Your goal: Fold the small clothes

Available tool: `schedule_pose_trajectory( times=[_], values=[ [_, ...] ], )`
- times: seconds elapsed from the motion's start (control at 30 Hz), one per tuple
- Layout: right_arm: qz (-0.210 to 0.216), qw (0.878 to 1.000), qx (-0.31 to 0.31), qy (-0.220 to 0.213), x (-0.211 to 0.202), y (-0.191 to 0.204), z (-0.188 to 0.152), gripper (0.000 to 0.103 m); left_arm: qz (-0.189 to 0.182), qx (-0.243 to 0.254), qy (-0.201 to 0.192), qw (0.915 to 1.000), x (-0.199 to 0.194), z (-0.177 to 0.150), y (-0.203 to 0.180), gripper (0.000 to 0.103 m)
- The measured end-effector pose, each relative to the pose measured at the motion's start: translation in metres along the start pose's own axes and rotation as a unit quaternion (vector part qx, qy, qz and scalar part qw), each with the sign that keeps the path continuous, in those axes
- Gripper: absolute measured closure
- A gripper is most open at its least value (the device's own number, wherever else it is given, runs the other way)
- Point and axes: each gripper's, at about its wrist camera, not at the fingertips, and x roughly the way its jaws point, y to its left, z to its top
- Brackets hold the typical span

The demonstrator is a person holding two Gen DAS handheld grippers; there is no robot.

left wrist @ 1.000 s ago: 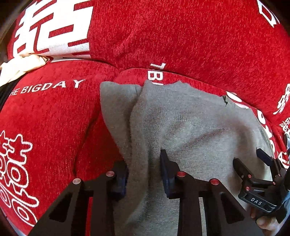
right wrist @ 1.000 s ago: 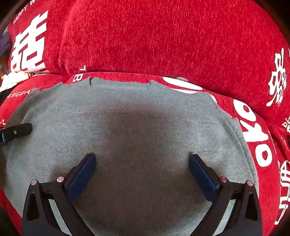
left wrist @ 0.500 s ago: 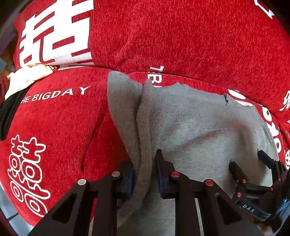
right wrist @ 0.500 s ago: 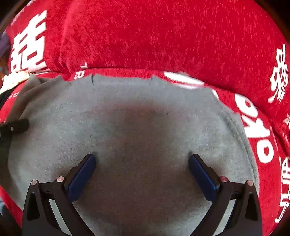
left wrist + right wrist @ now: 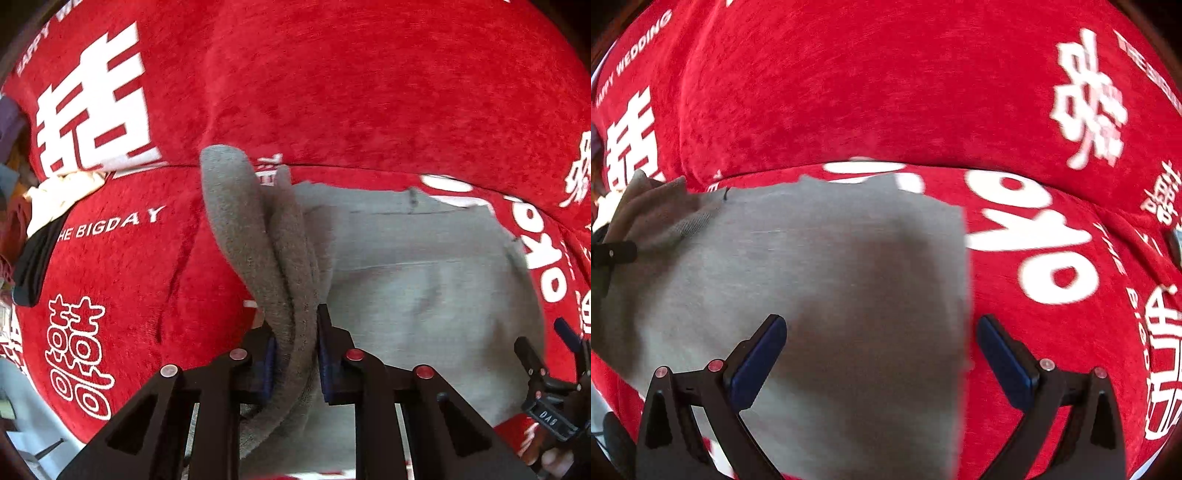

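Note:
A grey knit garment (image 5: 424,280) lies flat on a red sofa seat. My left gripper (image 5: 293,354) is shut on the garment's left edge and holds that fold lifted off the seat. The lifted fold (image 5: 258,236) stands up in a ridge. In the right wrist view the same garment (image 5: 820,280) fills the lower left. My right gripper (image 5: 881,354) is open and empty, low over the garment's right edge (image 5: 962,295). The right gripper also shows at the right of the left wrist view (image 5: 550,373).
The red sofa cover (image 5: 332,81) with white lettering has a back cushion right behind the garment. The seat (image 5: 1071,332) continues to the right. A pile of cream and black cloth (image 5: 55,210) lies at the sofa's far left. The left gripper's tip (image 5: 613,253) shows at the right wrist view's left edge.
My left gripper has closed on the garment's left edge and lifted it up. My right gripper has shifted right, from mid-garment to its right edge, still open.

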Motion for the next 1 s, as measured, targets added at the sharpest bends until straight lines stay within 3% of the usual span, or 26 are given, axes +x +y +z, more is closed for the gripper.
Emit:
schedule_pose_trajectory(
  times=[0.17,0.33,0.5,0.63,0.7,0.73,0.77,0.83,1.0],
  values=[
    [0.01,0.999,0.041,-0.027,-0.023,-0.05,-0.009,0.001,-0.001,0.025,-0.004,0.9997,-0.032,0.012,-0.065,0.084],
    [0.01,0.997,0.074,-0.037,-0.029,-0.088,-0.021,0.001,-0.017,0.052,0.003,0.9985,-0.039,0.02,-0.145,0.085],
    [0.013,0.995,0.097,-0.029,-0.024,-0.114,-0.037,0.001,-0.022,0.09,0.038,0.995,-0.005,0.009,-0.227,0.089],
    [0.015,0.994,0.108,-0.019,-0.018,-0.125,-0.048,0.001,0.016,0.119,0.065,0.9907,0.037,-0.012,-0.266,0.088],
    [0.02,0.994,0.11,-0.018,-0.017,-0.128,-0.052,0.001,0.023,0.127,0.061,0.9898,0.04,-0.016,-0.27,0.083],
    [0.022,0.994,0.108,-0.018,-0.017,-0.129,-0.054,0.001,0.018,0.132,0.058,0.9894,0.036,-0.016,-0.268,0.068],
    [0.025,0.994,0.108,-0.019,-0.018,-0.129,-0.055,0.001,0.001,0.131,0.063,0.9893,0.031,-0.015,-0.266,0.044],
    [0.03,0.993,0.108,-0.02,-0.021,-0.129,-0.057,0.001,-0.024,0.118,0.067,0.9904,0.013,-0.013,-0.259,0.024],
    [0.061,0.991,0.111,-0.036,-0.041,-0.127,-0.056,0.001,-0.145,0.115,0.01,0.9826,-0.064,-0.017,-0.215,0.024]
  ],
)
